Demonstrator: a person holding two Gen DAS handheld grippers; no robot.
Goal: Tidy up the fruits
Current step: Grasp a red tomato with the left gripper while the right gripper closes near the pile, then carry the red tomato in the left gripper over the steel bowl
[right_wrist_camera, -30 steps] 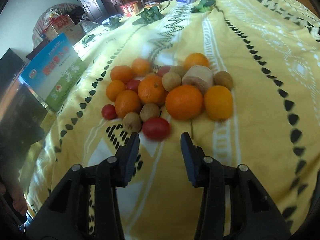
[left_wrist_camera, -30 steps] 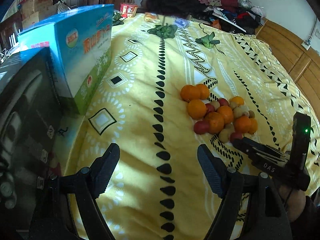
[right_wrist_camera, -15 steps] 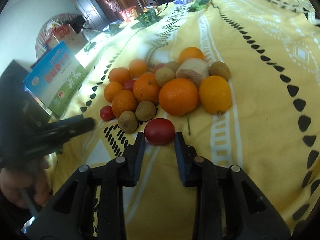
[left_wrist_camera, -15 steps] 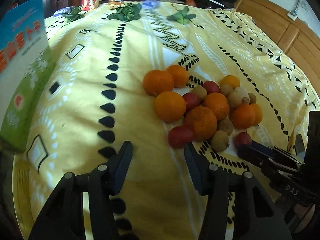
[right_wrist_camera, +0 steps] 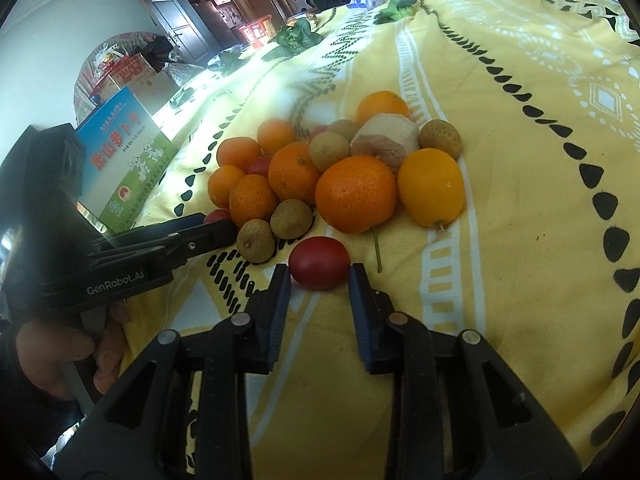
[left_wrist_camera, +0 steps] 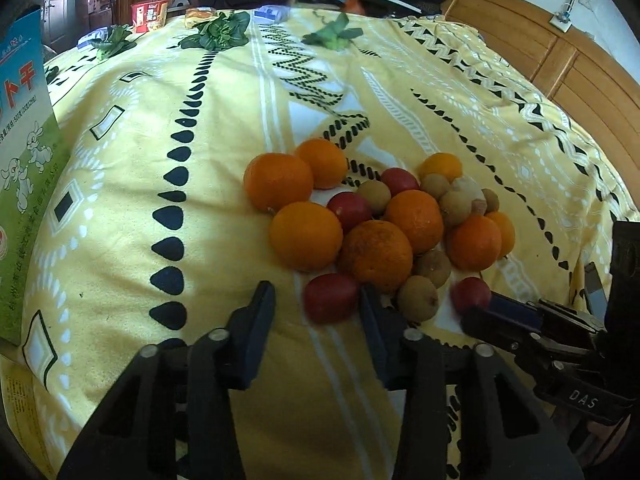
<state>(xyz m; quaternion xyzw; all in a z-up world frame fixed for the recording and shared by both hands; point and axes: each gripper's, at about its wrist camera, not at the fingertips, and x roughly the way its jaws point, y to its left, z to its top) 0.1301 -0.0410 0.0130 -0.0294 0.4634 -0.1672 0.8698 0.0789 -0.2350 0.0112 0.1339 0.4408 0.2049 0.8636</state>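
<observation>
the fruit pile [left_wrist_camera: 380, 220] sits on a bed spread with a yellow patterned blanket [left_wrist_camera: 208, 208]: oranges, small brown longan-like fruits and a few red tomato-like fruits, all touching or nearly so.

the left gripper [left_wrist_camera: 318, 300] has just been closing its jaws. a red fruit [left_wrist_camera: 331, 297] at the near left edge of the pile lies between them; the right finger touches its side, while the left finger [left_wrist_camera: 256, 316] stands apart from it, so the fruit is bracketed but not yet gripped.

the right gripper [right_wrist_camera: 318, 276] has a second red fruit [right_wrist_camera: 319, 263] at its fingertips, at the near edge of the pile. the jaws are narrowed to the fruit's width and seem to press on its two sides, though only at the very tips. in the left view this gripper [left_wrist_camera: 474, 316] reaches the same fruit [left_wrist_camera: 470, 294] from the right.

risks, as i judge them:
- the right hold is shallow, so the round, smooth fruit could squirt forward out of the tips on lifting.
- the soft blanket gives way, so a fruit may sink or roll as the fingers close.
- the left fruit rests against an orange [left_wrist_camera: 376, 256] and a brown fruit [left_wrist_camera: 418, 298]; pulling it could set neighbours rolling.
- too hard a squeeze could bruise or split the soft red fruits.
- the two grippers work near one another and could collide.
</observation>
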